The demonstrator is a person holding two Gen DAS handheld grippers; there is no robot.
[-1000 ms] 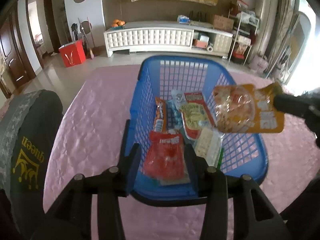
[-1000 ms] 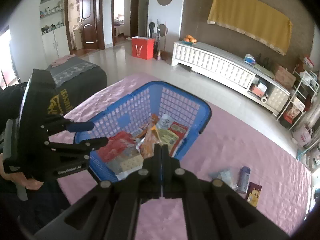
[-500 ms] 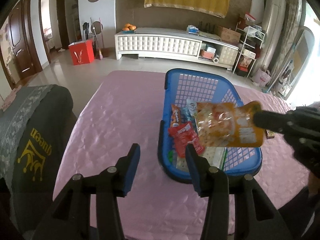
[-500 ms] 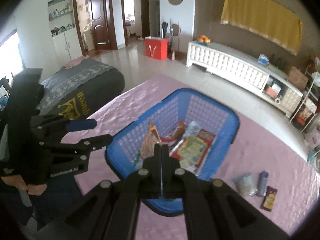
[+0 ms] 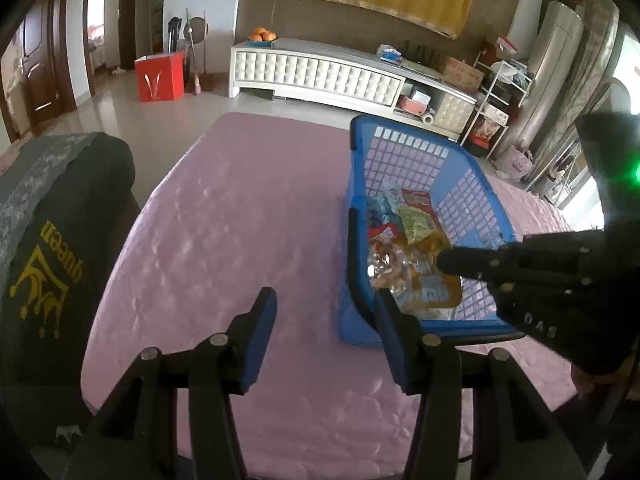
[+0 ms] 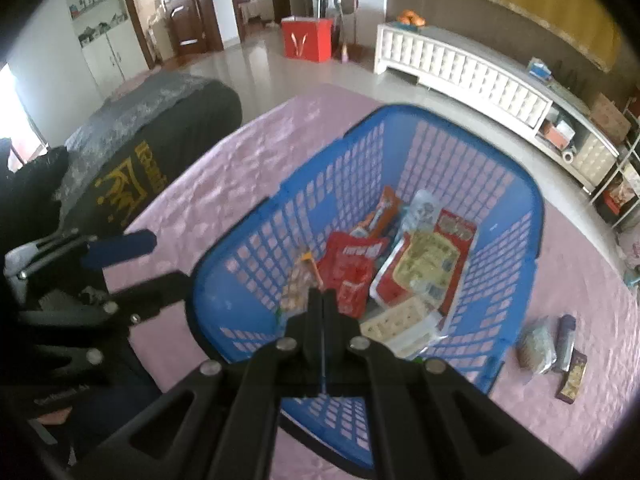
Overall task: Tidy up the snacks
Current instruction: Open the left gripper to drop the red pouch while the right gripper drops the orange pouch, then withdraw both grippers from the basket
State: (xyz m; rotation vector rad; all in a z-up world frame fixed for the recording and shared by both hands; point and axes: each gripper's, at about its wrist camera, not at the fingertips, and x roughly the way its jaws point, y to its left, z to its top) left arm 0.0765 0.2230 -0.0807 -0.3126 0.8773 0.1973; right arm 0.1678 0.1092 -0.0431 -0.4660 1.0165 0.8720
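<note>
Right now the right gripper (image 6: 321,294) is clamped on the corner of an orange snack pouch (image 5: 416,276), holding it inside the blue basket (image 6: 516,184) above the other packets lying there. Beside the basket, the left gripper (image 5: 324,320) hangs over the pink tablecloth (image 5: 224,232) with its jaws parted and nothing between them. Three small snacks (image 6: 554,344) lie on the cloth to the basket's right.
</note>
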